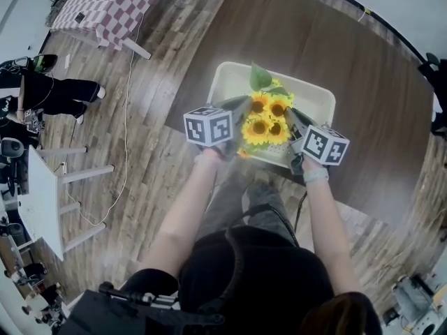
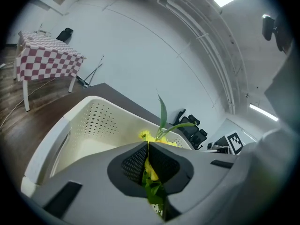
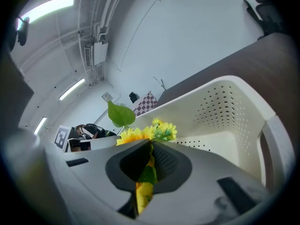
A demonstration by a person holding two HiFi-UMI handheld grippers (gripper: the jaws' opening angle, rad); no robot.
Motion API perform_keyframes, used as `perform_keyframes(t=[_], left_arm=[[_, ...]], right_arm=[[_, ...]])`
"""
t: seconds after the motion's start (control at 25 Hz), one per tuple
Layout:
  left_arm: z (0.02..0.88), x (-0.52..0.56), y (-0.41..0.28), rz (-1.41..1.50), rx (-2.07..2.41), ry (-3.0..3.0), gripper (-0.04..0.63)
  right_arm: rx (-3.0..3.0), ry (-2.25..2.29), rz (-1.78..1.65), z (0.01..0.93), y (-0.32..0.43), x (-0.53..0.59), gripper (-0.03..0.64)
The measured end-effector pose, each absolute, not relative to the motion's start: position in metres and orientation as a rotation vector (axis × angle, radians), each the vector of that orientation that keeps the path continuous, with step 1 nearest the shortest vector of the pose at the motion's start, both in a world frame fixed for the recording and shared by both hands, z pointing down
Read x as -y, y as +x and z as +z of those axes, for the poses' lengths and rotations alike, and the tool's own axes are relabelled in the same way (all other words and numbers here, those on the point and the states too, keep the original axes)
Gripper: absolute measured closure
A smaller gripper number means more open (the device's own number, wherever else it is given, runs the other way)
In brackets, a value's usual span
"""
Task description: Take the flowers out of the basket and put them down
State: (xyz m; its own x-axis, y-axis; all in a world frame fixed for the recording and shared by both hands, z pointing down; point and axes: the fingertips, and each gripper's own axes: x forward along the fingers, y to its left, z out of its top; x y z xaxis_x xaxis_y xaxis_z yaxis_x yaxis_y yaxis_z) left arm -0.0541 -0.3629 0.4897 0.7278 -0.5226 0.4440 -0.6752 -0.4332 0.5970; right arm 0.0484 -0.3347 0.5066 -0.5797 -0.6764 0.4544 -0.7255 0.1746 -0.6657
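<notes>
A bunch of yellow sunflowers (image 1: 267, 117) with green leaves stands at the near end of the cream perforated basket (image 1: 318, 93) on the dark table. My left gripper (image 1: 239, 110) holds the bunch from its left side, and my right gripper (image 1: 293, 123) from its right. In the left gripper view the left gripper (image 2: 148, 146) is shut, with yellow petals and green leaves (image 2: 152, 172) pinched between the pads; the basket (image 2: 93, 121) lies beyond. In the right gripper view the right gripper (image 3: 150, 146) is shut on leaves and petals (image 3: 146, 175), and flower heads (image 3: 140, 134) rise above the jaws.
The basket rests on a dark brown table (image 1: 363, 82). A checkered-cloth table (image 1: 112, 5) stands at the far left on the wooden floor, with a white table (image 1: 42, 194) and a person (image 1: 49, 89) at the left. A cable (image 1: 126, 117) trails over the floor.
</notes>
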Motion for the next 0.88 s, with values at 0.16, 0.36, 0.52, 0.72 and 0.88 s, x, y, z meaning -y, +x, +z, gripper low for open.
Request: perform_keyframes(t=[0.16, 0.36, 0.52, 0.72, 0.88], left_arm=[[0.484, 0.362, -0.054, 0.233, 0.900, 2.143, 0.592], [0.480, 0.361, -0.054, 0.220, 0.896, 2.153, 0.592], [0.475, 0.354, -0.055, 0.204, 0.893, 2.159, 0.592], [0.469, 0.349, -0.057, 0.176, 0.887, 2.175, 0.592], [0.460, 0.350, -0.059, 0.149, 0.886, 2.191, 0.592]], right_arm=[[2.384, 1.422, 1.403, 0.501, 0.048, 0.334, 0.609], [2.402, 1.431, 1.400, 0.494, 0.045, 0.332, 0.611], [2.424, 1.450, 1.399, 0.488, 0.044, 0.325, 0.611], [2.451, 1.471, 1.379, 0.478, 0.042, 0.322, 0.611], [2.473, 1.492, 1.367, 0.468, 0.039, 0.322, 0.611]])
